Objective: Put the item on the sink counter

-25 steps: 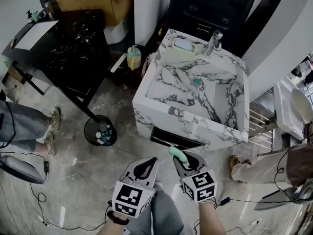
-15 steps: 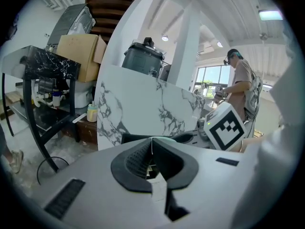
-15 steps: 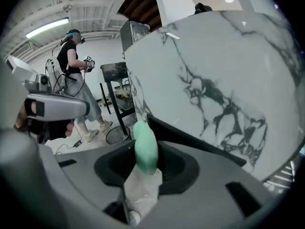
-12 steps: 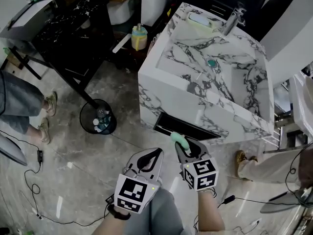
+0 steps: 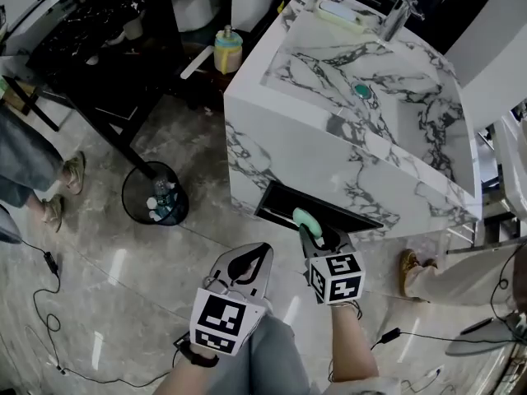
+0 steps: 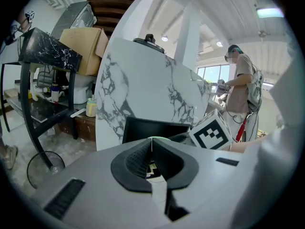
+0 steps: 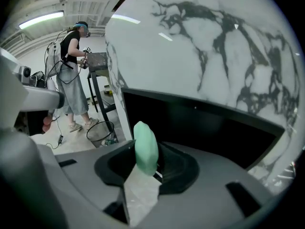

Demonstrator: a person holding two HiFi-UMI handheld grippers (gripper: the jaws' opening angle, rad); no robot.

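Note:
A pale green, soap-like item (image 5: 305, 219) sticks up from my right gripper (image 5: 313, 232), which is shut on it. In the right gripper view the item (image 7: 145, 146) stands upright between the jaws, close in front of the black recess (image 7: 205, 123) in the sink unit's front. The white marble sink counter (image 5: 317, 52) lies above and beyond both grippers. My left gripper (image 5: 249, 261) hangs beside the right one, to its left, shut with nothing in it. In the left gripper view its jaws (image 6: 151, 146) meet, and the right gripper's marker cube (image 6: 213, 132) shows behind them.
On the counter's far edge are a faucet (image 5: 401, 6) and a tray (image 5: 342, 12); a green plug (image 5: 361, 90) sits in the basin. A round wire bin (image 5: 155, 202), a yellow bottle (image 5: 226, 49) and a black table (image 5: 90, 48) stand left. People stand at both sides.
Both grippers have sunk in front of the sink unit, which now looms larger and higher in view. The green item stays in the right gripper; the left stays shut.

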